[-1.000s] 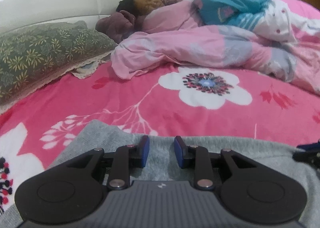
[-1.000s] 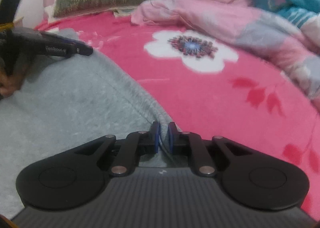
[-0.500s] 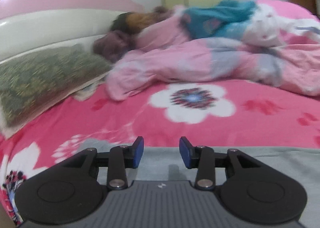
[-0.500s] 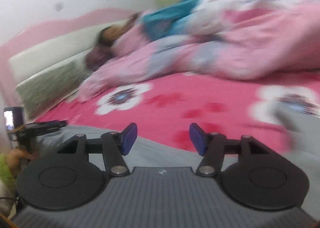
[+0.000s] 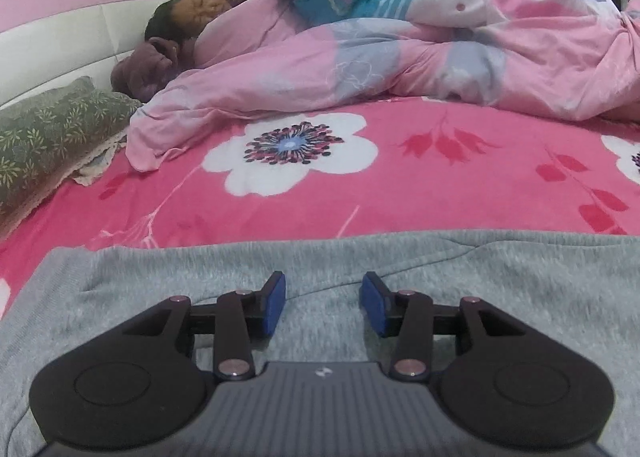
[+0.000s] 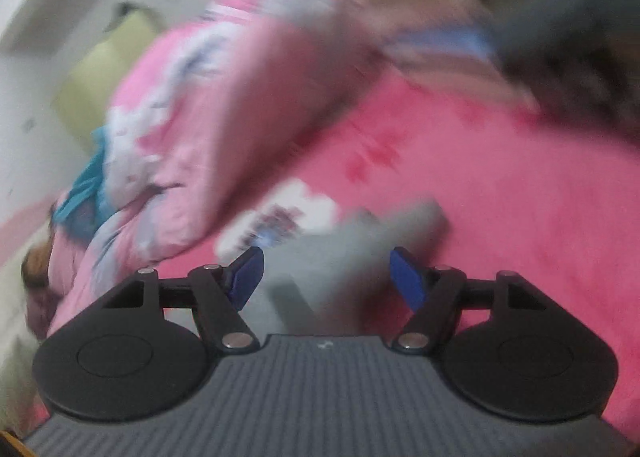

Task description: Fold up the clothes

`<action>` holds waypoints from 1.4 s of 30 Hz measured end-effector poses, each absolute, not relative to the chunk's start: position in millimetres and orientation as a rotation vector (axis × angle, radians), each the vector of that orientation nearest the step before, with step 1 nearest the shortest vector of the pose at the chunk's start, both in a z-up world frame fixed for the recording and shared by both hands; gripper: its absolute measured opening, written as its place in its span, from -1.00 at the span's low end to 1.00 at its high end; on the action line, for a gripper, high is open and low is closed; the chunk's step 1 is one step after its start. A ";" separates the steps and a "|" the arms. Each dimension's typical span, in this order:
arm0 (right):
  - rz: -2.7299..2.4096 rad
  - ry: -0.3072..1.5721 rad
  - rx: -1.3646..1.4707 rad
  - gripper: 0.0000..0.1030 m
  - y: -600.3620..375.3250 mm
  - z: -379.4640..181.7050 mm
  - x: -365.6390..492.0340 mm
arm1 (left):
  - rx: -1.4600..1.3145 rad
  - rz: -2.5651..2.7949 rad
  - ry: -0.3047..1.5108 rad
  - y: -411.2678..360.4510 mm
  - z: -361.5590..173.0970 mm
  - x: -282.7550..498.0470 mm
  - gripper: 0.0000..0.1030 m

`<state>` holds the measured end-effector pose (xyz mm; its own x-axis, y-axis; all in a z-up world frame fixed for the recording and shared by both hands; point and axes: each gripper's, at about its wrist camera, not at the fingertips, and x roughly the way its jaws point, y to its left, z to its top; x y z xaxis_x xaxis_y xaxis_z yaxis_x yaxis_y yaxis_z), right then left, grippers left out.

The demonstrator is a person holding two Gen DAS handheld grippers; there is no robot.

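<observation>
A grey knit garment (image 5: 500,281) lies flat on the pink flowered bedspread (image 5: 440,185), across the near part of the left wrist view. My left gripper (image 5: 322,305) is open and empty, just above the grey cloth near its far edge. My right gripper (image 6: 326,277) is open and empty. Its view is blurred by motion. A grey piece of the garment (image 6: 360,245) shows between and beyond its fingers, on the pink bedspread (image 6: 520,193).
A crumpled pink and blue quilt (image 5: 400,57) is heaped along the far side of the bed; it also shows in the right wrist view (image 6: 208,117). A green patterned pillow (image 5: 44,137) lies at the far left by the white headboard (image 5: 60,45).
Both grippers opened; the right let go of the grey garment's edge. The right gripper swung away to the right and upward, blurring its view. The left gripper lifted slightly and opened wider over the cloth.
</observation>
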<state>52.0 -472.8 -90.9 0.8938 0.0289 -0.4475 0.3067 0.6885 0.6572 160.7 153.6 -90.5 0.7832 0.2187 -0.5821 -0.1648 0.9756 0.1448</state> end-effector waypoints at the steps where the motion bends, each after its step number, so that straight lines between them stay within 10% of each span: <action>1: -0.147 0.464 0.885 0.35 -477.9 -104.4 52.5 | 0.094 0.210 0.636 153.1 -91.3 160.6 -0.12; 7: 0.024 0.434 1.123 0.30 -477.0 -138.5 44.4 | 0.139 0.223 0.621 147.6 -96.2 163.4 -0.09; 12: 0.076 0.417 1.065 -0.85 -464.2 -130.0 48.4 | 0.120 0.219 0.612 150.2 -97.0 162.4 -0.09; 28: 0.701 0.148 0.730 -0.90 -284.5 40.1 40.2 | 0.060 0.194 0.577 158.8 -100.0 155.9 -0.08; 32: 0.950 0.231 0.639 -0.73 -174.9 57.1 64.4 | 0.045 0.188 0.575 160.8 -99.9 155.2 -0.07; 35: 0.934 0.394 0.505 -0.12 -114.9 40.8 74.2 | 0.043 0.187 0.575 161.0 -100.1 154.4 -0.07; 42: 0.751 0.371 0.454 0.37 -179.9 10.1 46.3 | 0.055 0.189 0.578 159.6 -100.4 155.4 -0.06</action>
<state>46.3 -179.9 10.1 0.6747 0.7207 -0.1594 -0.5645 0.6429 0.5176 155.4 159.6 -100.4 0.8206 0.1934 -0.5379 -0.1623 0.9811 0.1052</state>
